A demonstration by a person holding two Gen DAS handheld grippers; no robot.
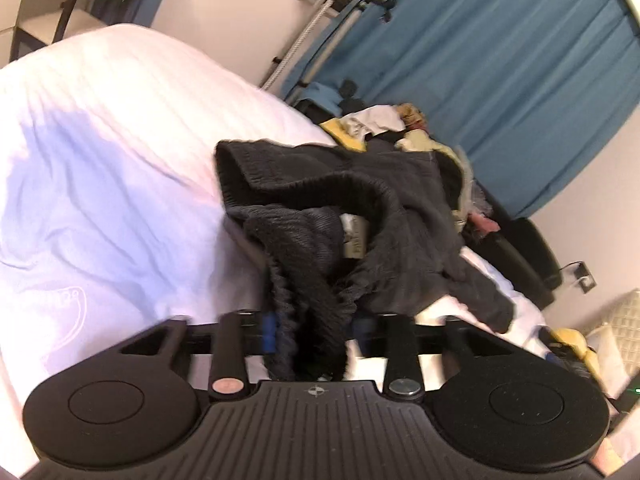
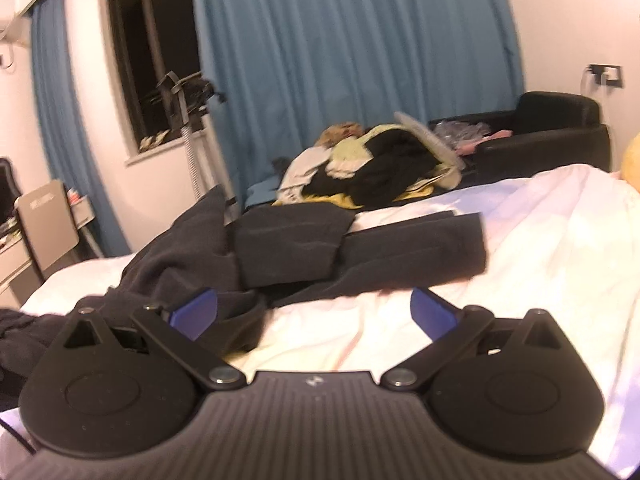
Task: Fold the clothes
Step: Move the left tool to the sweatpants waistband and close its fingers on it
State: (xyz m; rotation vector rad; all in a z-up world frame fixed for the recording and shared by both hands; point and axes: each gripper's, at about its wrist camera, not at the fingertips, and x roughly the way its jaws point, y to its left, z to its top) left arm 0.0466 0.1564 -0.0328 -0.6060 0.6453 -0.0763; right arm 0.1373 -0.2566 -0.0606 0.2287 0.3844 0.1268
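Left wrist view: left gripper point(image 1: 314, 330) straddling dark sweater point(image 1: 340, 216) fabric, grip uncertain; sweater on bed point(image 1: 100, 140) at twelve o'clock. Right gripper point(image 2: 314, 314) released. Mid-fold; next, flatten.

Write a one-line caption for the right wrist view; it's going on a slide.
Right gripper open above the white bed sheet, facing a dark garment.

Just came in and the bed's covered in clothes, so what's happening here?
A person with a gripper in each hand is folding a dark knit sweater on the white bed. The left gripper has sweater fabric between its fingers. The right gripper is open, empty, hovering beside the sweater. A pile of unfolded clothes waits at the far edge.
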